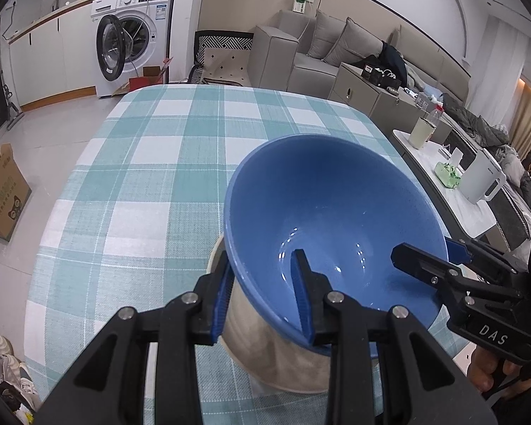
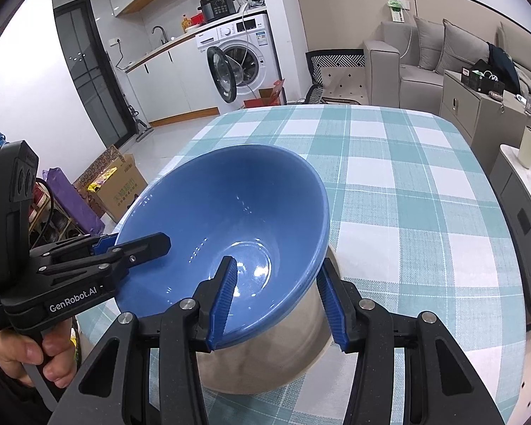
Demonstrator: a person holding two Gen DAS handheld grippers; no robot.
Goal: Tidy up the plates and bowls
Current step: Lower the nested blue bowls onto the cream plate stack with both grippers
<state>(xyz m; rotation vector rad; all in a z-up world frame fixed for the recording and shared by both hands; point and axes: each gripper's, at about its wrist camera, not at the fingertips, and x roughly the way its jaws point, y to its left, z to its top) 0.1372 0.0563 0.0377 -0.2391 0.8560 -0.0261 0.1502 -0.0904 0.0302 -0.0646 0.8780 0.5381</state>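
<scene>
A blue bowl [image 1: 336, 212] with a beige outer wall [image 1: 265, 350] is held tilted just above the checked tablecloth [image 1: 141, 184]. My left gripper [image 1: 262, 294] straddles its near-left rim, one finger inside, one outside, shut on the rim. My right gripper [image 1: 428, 258] clamps the right rim. In the right wrist view the bowl [image 2: 230, 212] fills the centre, my right gripper [image 2: 276, 294] pinches its rim over the beige wall [image 2: 265, 361], and the left gripper [image 2: 134, 244] grips the left rim.
Teal and white checked table [image 2: 407, 184]. Cardboard boxes [image 1: 3, 194] on the floor at left. A side table [image 1: 453, 191] with a white kettle [image 1: 483, 180] and cup stands right. Washing machine [image 1: 131, 39] and sofa [image 1: 322, 49] behind.
</scene>
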